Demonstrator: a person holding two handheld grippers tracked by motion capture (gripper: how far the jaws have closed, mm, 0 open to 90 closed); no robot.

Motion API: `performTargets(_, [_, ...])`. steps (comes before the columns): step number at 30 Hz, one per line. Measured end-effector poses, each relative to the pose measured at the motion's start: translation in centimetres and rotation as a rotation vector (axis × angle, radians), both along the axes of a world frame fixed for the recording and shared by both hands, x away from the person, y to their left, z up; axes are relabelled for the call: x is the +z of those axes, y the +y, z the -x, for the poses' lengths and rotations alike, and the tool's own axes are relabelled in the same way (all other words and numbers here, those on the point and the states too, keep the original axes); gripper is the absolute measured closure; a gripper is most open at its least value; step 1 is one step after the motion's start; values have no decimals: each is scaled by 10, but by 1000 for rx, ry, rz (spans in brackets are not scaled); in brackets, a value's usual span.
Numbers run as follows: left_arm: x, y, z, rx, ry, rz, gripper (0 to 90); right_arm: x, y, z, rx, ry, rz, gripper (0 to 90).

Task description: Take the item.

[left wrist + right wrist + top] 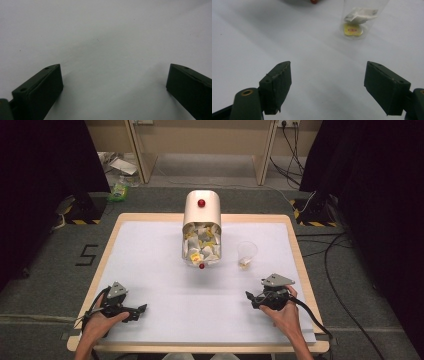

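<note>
A cream bin (201, 212) with a red knob (201, 203) stands at the middle back of the table, its front open on several tea bags (202, 245). A second red knob (201, 266) sits at its front edge, seen also as a red knob (313, 1) in the right gripper view. Right of the bin stands a clear plastic cup (247, 254), (359, 17) holding a tea bag (360, 13) with a yellow tag (352, 30). My left gripper (139, 312), (114, 67) rests open near the front left. My right gripper (251, 300), (328, 63) is open, facing the cup from a distance.
A white sheet (165, 270) covers the wooden table (300, 265). Cables trail on the floor at the right (340, 285). Black curtains and yellow-striped stands flank the table at both sides.
</note>
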State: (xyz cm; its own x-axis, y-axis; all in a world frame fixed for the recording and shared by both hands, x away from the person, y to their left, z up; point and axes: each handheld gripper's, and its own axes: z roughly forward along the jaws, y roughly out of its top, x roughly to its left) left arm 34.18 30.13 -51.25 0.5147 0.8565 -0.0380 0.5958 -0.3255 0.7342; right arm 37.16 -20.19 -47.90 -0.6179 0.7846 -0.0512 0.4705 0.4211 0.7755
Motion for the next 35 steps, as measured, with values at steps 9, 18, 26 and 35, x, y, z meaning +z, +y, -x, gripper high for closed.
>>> performTargets(9, [0, 0, 0, 0, 0, 0, 0, -10, 3, 9, 31, 48, 35, 221])
performTargets(18, [0, 0, 0, 1, 1, 1, 0, -18, 8, 17, 37, 83, 56, 218])
performTargets(26, [0, 0, 0, 0, 0, 0, 0, -22, 4, 19, 31, 79, 10, 210])
performTargets(35, [0, 0, 0, 0, 0, 0, 0, -23, 5, 19, 37, 80, 10, 193])
